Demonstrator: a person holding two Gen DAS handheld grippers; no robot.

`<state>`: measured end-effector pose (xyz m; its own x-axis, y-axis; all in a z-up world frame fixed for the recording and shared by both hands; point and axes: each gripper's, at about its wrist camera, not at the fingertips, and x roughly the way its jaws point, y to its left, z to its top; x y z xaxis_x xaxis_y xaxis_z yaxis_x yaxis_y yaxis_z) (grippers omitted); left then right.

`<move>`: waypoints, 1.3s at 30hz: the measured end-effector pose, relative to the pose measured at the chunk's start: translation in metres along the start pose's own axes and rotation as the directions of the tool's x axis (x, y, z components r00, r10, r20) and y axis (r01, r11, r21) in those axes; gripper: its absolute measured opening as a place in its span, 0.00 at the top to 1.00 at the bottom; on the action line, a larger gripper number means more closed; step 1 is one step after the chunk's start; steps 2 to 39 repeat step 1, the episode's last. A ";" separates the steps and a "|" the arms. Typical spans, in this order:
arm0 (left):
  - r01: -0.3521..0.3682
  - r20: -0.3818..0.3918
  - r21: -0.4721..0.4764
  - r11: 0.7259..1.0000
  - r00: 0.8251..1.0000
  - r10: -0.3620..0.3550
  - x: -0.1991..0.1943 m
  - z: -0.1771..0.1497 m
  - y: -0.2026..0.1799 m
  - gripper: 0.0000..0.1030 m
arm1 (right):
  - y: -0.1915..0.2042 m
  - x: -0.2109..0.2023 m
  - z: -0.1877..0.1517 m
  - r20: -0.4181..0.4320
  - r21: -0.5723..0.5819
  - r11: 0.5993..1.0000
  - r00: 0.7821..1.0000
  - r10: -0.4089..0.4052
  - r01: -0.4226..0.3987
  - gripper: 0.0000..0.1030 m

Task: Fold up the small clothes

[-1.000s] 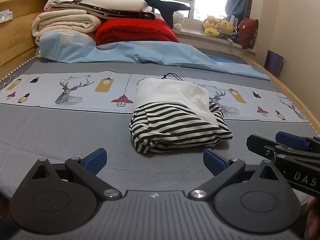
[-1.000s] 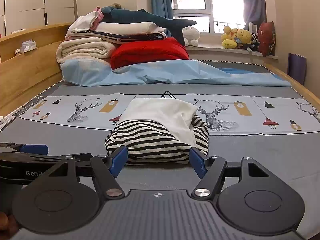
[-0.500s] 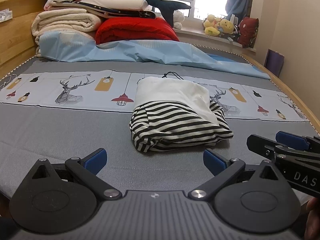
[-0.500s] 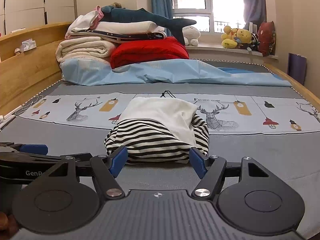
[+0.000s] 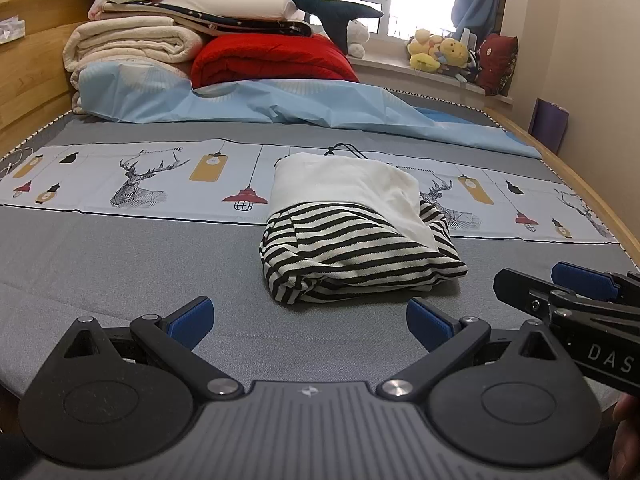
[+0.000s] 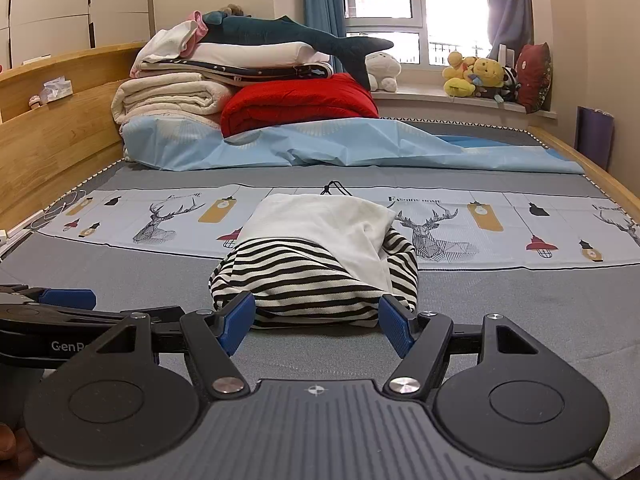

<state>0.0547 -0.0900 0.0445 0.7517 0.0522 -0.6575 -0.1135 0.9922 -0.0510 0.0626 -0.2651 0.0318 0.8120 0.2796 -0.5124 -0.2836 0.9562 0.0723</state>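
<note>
Flanking folded garment [image 5: 352,224]: bedding pile [image 5: 192,40].

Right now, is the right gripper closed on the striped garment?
No, the right gripper is open, its fingers apart in front of the striped garment and holding nothing.

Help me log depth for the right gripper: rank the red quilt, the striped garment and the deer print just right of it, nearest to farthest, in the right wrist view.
1. Striped garment, straight ahead of the right gripper.
2. Deer print, ahead right.
3. Red quilt, far back, in the bedding pile.
</note>
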 end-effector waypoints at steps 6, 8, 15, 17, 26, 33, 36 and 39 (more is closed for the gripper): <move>0.000 0.000 0.000 1.000 1.000 0.000 0.000 0.000 0.000 0.01 | 0.000 0.000 0.000 0.000 0.000 1.000 1.000 0.000 0.000 0.32; 0.000 0.000 0.000 1.000 1.000 0.000 0.000 0.000 0.000 0.01 | 0.000 0.000 0.000 0.000 0.000 1.000 1.000 0.000 0.000 0.32; 0.000 0.000 0.000 1.000 1.000 0.000 0.000 0.000 0.000 0.01 | 0.000 0.000 0.000 0.000 0.000 1.000 1.000 0.000 0.000 0.32; 0.000 0.000 0.000 1.000 1.000 0.000 0.000 0.000 0.000 0.01 | 0.000 0.000 0.000 0.000 0.000 1.000 1.000 0.000 0.000 0.32; 0.000 0.000 0.000 1.000 1.000 0.000 0.000 0.000 0.000 0.01 | 0.000 0.000 0.000 0.000 0.000 1.000 1.000 0.000 0.000 0.32; 0.000 0.000 0.000 1.000 1.000 0.000 0.000 0.000 0.000 0.01 | 0.000 0.000 0.000 0.000 0.000 1.000 1.000 0.000 0.000 0.32; 0.000 0.000 0.000 1.000 1.000 0.000 0.000 0.000 0.000 0.01 | 0.000 0.000 0.000 0.000 0.000 1.000 1.000 0.000 0.000 0.32; 0.000 0.000 0.000 1.000 1.000 0.000 0.000 0.000 0.000 0.01 | 0.000 0.000 0.000 0.000 0.000 1.000 1.000 0.000 0.000 0.32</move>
